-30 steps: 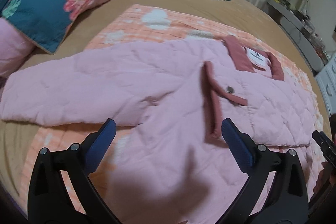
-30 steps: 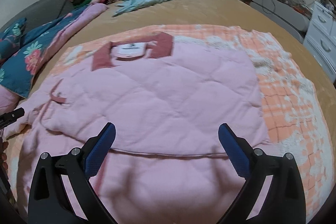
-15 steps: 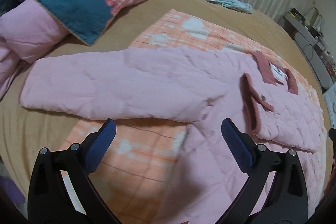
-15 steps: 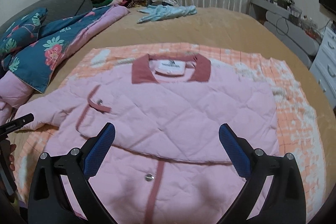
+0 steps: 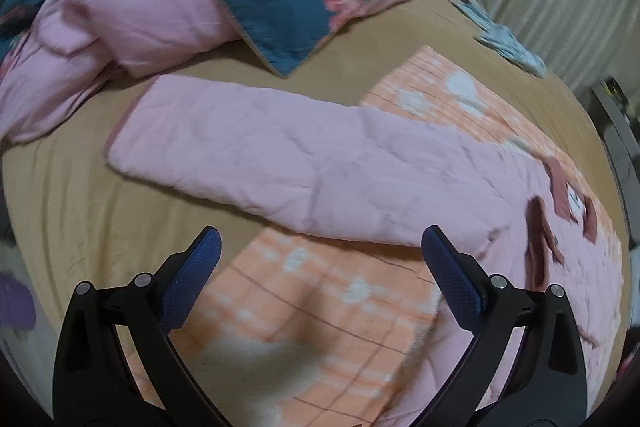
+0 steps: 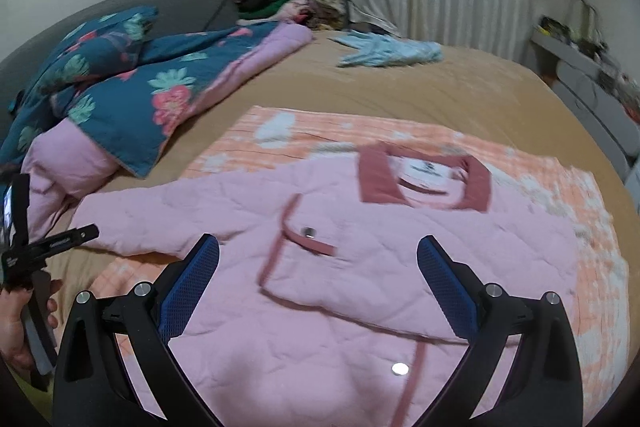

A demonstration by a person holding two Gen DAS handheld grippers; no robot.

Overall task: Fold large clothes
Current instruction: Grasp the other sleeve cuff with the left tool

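Note:
A pink quilted jacket (image 6: 360,267) with a dark pink collar (image 6: 424,183) lies flat on the bed, one side folded across its front. Its long sleeve (image 5: 280,167) stretches out to the left onto the tan sheet. My left gripper (image 5: 320,267) hovers open just short of that sleeve, over the orange blanket, with nothing between its fingers. My right gripper (image 6: 318,275) is open above the jacket's front, holding nothing. The left gripper's tip (image 6: 60,241) and the hand holding it show at the left edge of the right wrist view.
An orange and white checked blanket (image 6: 580,195) lies under the jacket on the tan bed sheet (image 6: 400,87). A blue floral quilt (image 6: 120,83) with pink lining is heaped at the left. A light blue garment (image 6: 388,51) lies near the curtain; drawers (image 6: 592,99) stand right.
Both grippers have pulled back and up from the jacket. The left view has swung left along the sleeve toward its cuff. The right view now takes in the whole collar and more of the bed.

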